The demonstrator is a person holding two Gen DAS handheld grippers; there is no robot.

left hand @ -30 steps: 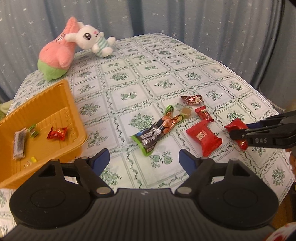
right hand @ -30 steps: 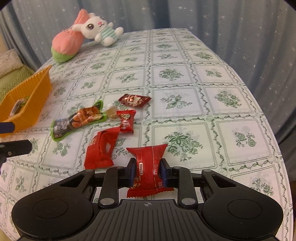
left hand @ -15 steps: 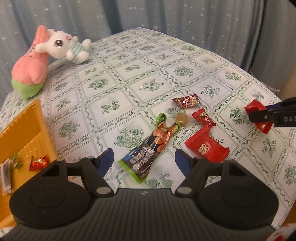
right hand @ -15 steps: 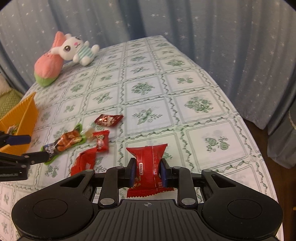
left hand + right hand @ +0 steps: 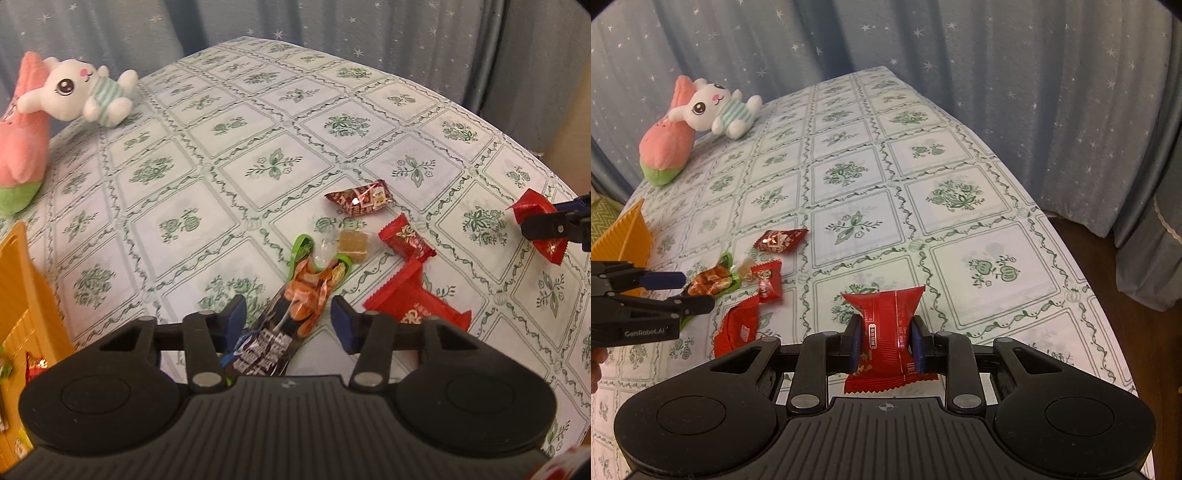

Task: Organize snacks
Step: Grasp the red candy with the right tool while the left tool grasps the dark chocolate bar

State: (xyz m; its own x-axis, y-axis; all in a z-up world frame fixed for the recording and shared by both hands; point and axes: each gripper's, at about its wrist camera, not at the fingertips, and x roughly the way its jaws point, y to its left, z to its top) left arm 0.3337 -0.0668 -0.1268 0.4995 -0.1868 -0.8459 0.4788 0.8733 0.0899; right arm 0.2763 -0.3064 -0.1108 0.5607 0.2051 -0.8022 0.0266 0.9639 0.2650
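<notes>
My right gripper (image 5: 886, 341) is shut on a red snack packet (image 5: 886, 325) and holds it above the table; it also shows at the right edge of the left wrist view (image 5: 535, 225). My left gripper (image 5: 286, 319) is open, its fingers on either side of a long black, orange and green snack bag (image 5: 291, 314) lying on the tablecloth; whether they touch it I cannot tell. Near it lie a flat red packet (image 5: 413, 299), a small red candy (image 5: 404, 238), a tan wrapped candy (image 5: 352, 245) and a dark red candy (image 5: 360, 197).
An orange tray (image 5: 26, 306) with several snacks stands at the left. A pink plush (image 5: 22, 147) and a white bunny plush (image 5: 81, 92) lie at the far left. The table's right edge (image 5: 1082, 258) drops to the floor, with blue curtains behind.
My left gripper has moved right and forward from the tray until the long snack bag lies between its fingers. My right gripper has lifted the red packet higher and back.
</notes>
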